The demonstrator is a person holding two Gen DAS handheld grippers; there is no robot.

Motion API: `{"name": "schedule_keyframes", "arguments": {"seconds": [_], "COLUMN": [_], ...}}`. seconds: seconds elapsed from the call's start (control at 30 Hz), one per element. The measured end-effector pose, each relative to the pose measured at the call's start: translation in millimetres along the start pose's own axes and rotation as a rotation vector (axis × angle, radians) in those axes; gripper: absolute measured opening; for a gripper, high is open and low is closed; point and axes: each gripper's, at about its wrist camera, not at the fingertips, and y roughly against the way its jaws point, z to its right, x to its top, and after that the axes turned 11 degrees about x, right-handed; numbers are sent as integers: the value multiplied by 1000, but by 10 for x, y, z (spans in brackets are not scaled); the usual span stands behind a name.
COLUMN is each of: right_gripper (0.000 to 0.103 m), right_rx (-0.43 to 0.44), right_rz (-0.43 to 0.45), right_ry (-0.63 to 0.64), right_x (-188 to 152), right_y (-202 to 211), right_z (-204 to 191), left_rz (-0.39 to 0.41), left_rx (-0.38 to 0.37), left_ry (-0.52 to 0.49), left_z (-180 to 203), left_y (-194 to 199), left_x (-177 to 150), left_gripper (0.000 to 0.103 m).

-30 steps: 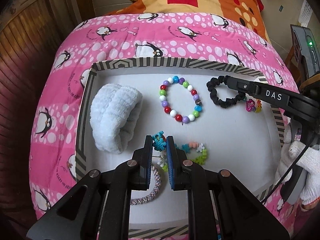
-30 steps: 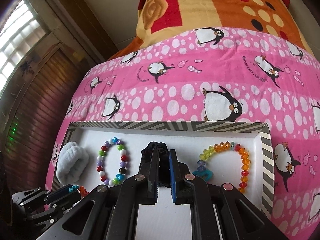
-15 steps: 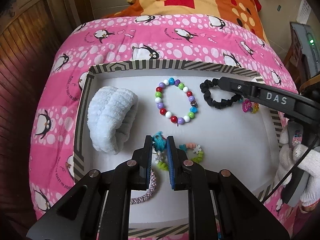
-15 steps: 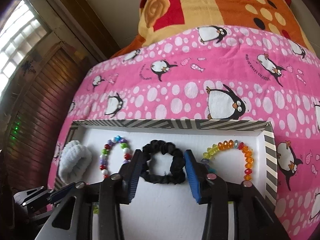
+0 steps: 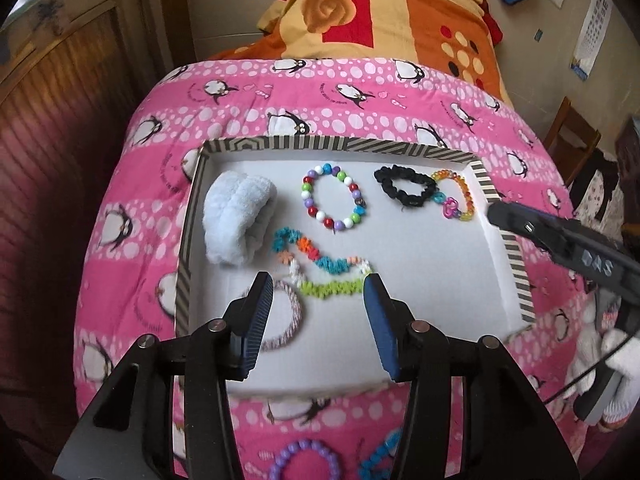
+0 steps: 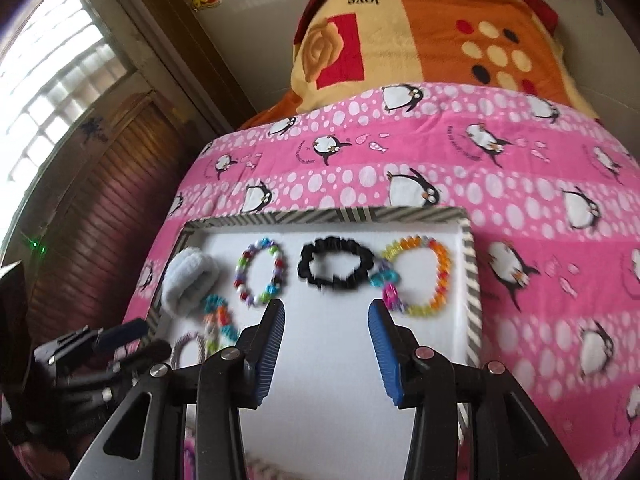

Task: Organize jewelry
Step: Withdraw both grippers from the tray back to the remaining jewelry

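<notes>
A white tray with a striped rim lies on the pink penguin blanket. In it are a white fluffy scrunchie, a multicoloured bead bracelet, a black scrunchie, an orange-yellow crystal bracelet, a flower-bead necklace and a woven bangle. My left gripper is open and empty above the necklace's near side. My right gripper is open and empty, in front of the black scrunchie.
A purple bead bracelet and a blue one lie on the blanket in front of the tray. An orange-yellow quilt lies behind. A wooden wall panel stands on the left and a chair on the right.
Both grippers opened and drew back. The left let go of the flower-bead necklace, which now lies spread in the tray. The right let go of the black scrunchie half a second earlier.
</notes>
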Motion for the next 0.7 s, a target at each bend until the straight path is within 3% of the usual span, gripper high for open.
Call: {"name": "schedule_keyframes", "arguments": {"seconds": [0.37, 0.7], "right_gripper": [43, 43], "right_rx": [-67, -54], "right_rz": [-21, -72], "right_ry": [33, -15], "right_x": [-854, -1536], "right_y": [546, 784], "right_z": [-124, -55], "left_rz": [-21, -65], "left_rx": [-3, 5], "left_ry": [33, 28], "left_z": [8, 109], "left_y": [407, 641], "left_x": [-556, -1062], "left_gripper": [47, 47]}}
